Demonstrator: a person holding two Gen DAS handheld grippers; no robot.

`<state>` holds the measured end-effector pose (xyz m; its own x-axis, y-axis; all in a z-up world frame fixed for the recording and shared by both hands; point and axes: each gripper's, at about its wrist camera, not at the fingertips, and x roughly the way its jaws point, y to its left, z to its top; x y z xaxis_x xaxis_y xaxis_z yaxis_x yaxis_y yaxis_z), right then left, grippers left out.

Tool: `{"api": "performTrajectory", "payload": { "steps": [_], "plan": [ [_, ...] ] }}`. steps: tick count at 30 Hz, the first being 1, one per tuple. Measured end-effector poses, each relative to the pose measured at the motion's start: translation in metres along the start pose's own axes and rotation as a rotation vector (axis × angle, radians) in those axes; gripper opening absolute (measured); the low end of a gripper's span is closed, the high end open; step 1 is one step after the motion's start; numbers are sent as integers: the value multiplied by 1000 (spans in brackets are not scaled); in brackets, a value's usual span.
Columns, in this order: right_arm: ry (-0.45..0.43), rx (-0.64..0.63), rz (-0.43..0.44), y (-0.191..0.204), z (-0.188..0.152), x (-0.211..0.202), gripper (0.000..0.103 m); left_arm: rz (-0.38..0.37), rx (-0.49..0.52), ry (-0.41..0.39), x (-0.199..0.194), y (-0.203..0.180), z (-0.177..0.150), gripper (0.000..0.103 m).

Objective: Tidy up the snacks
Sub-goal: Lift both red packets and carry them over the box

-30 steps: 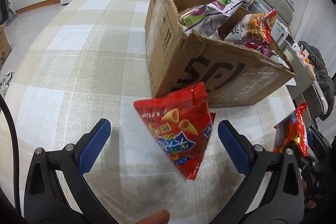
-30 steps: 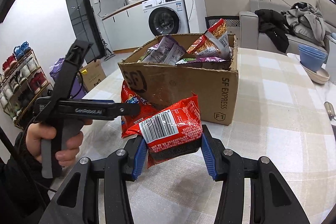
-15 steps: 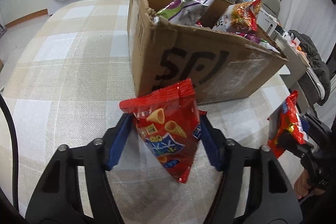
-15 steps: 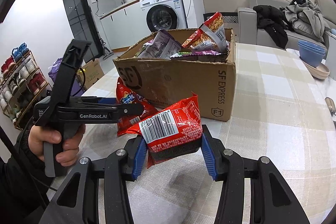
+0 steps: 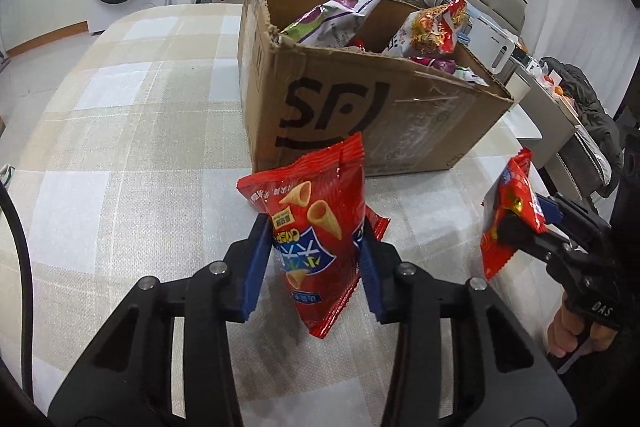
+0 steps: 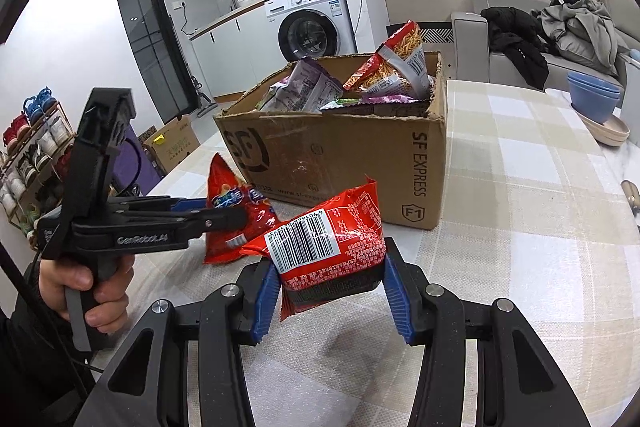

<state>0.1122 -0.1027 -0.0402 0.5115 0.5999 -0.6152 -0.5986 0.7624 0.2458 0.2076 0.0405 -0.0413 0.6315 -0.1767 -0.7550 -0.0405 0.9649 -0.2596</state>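
A round table under a beige and white checked cloth [image 5: 120, 115] fills most of the room in front of me. On it sits a brown corrugated cardboard box [image 5: 384, 115] with a black courier logo printed on its near side and its top open. Crinkled snack packets stand up out of it, among them a purple and white foil bag [image 5: 340, 15] and a silver and red bag printed with noodle strands [image 5: 430, 31].

Just in front of the box, a person holds two black hand-held grippers with blue finger pads. The left gripper [image 5: 316, 259] has its jaws closing on a glossy red snack bag printed with golden cone-shaped crisps and a blue label [image 5: 316, 227]. The blue pads press both sides of the bag, which stands upright and slightly tilted with its lower corner near the cloth. From the right wrist view its crimped top edge points upward beside the box.

The right gripper [image 6: 328, 291] is clamped on a second red snack packet with a white barcode panel and small white print [image 6: 332, 247]. The packet is puffed with air, its crimped top leaning toward the box, and it is raised clear of the cloth.

The person's left hand [image 6: 84, 287], in a dark sleeve, wraps the left gripper's handle.
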Motion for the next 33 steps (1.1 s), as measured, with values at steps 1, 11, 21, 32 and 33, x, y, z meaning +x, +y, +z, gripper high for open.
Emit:
{"api": "performTrajectory", "payload": {
  "steps": [1, 11, 21, 32, 33],
  "plan": [
    [0, 1, 0, 0, 0, 0, 48, -6, -2, -2, -2, -1, -1, 38],
    [-26, 7, 12, -1, 3, -2, 48, -32, 14, -53, -50, -5, -21, 38],
    [-99, 8, 16, 3, 10, -17, 48, -58, 30, -122, -101, -14, -25, 38],
    [-202, 29, 55, 8, 33, -47, 48, -66, 28, -187, -157, -12, -18, 38],
    [-210, 32, 59, 7, 35, -50, 48, -68, 29, -192, -162, -12, -17, 38]
  ]
}}
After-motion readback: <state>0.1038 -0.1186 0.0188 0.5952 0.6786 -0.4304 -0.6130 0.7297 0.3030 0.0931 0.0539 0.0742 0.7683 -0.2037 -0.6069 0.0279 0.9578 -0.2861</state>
